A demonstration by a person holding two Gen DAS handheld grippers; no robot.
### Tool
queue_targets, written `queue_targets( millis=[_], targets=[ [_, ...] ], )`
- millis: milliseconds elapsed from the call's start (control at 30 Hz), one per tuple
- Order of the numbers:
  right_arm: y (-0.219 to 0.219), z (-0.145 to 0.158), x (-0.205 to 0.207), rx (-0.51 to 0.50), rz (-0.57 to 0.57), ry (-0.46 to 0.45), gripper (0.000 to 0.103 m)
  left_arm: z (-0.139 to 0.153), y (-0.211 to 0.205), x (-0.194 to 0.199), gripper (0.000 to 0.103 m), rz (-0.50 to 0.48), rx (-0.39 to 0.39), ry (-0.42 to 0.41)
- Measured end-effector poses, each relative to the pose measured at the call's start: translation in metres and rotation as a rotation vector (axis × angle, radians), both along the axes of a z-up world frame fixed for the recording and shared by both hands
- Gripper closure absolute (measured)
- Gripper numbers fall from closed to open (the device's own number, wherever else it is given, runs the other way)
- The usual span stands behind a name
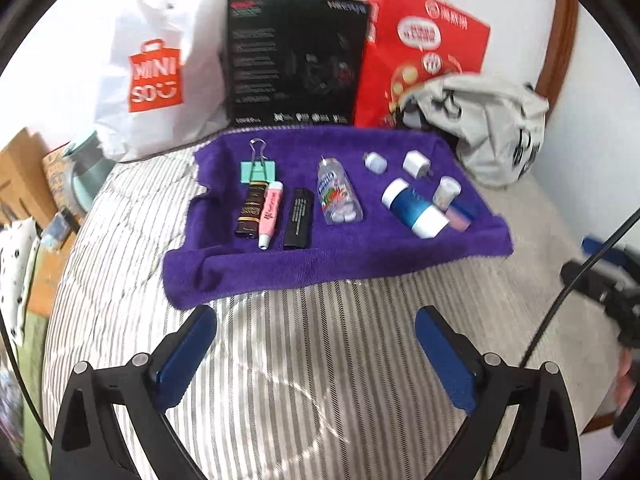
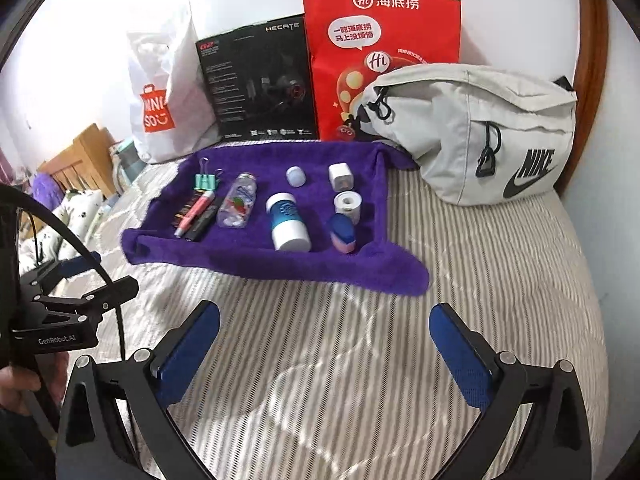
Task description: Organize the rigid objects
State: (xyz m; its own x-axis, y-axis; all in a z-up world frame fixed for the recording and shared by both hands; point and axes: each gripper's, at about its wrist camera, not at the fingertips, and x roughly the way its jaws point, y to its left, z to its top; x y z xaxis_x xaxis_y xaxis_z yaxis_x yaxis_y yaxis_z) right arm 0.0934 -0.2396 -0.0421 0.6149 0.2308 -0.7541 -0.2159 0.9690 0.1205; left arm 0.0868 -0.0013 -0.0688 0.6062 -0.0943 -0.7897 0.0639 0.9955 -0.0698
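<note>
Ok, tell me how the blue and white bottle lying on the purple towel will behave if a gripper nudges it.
The blue and white bottle lies on its side and looks cylindrical, so it will probably roll. The purple towel is soft, which may slow it. It looks like rigid plastic, likely light.

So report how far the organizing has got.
Done: items on the purple towel already lie in rough rows, like the pink pen and the blue-white bottle. In hand: nothing; the left gripper and right gripper are open. Left: everything else, if anything.
</note>
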Motion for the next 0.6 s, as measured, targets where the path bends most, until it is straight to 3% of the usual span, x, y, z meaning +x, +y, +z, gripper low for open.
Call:
queue_targets(
  millis=[67, 267, 600],
  targets=[
    [0.002, 0.000, -0.005, 0.005, 0.002, 0.012, 0.000, 0.004, 0.002, -0.006, 0.002, 0.012, -0.004, -0.001],
    [0.005, -0.004, -0.018, -0.005, -0.009, 0.026, 0.000, 0.013, -0.005, -0.020, 0.002, 0.030, 0.090, 0.002],
    [-0.001, 0.003, -0.025, -0.004, -0.038, 0.018, 0.000, 0.033, -0.019, -0.026, 0.002, 0.019, 0.107, -0.014]
  ],
)
